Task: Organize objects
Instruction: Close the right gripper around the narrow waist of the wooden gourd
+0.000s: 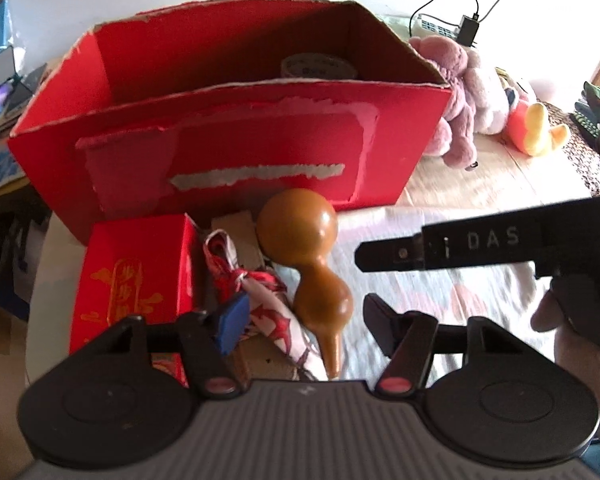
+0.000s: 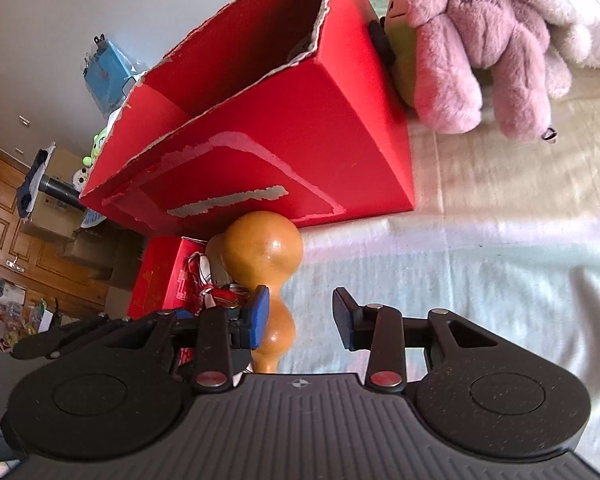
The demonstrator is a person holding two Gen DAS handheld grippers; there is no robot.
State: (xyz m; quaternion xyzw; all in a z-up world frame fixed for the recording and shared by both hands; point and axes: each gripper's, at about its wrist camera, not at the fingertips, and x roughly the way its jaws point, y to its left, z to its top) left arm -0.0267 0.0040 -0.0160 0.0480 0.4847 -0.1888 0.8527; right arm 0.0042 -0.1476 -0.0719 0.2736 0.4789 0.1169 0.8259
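Observation:
A brown gourd lies on the pale blanket in front of a big open red cardboard box. Left of it are a patterned cloth bundle and a small red box with gold print. My left gripper is open above the gourd's narrow end, touching nothing. One black finger of the right gripper reaches in from the right. In the right wrist view my right gripper is open, with the gourd just behind its left finger.
A roll of tape sits inside the big box. Pink plush toys and a yellow one lie to its right. A hand holds the right gripper. Cluttered shelves stand at the left.

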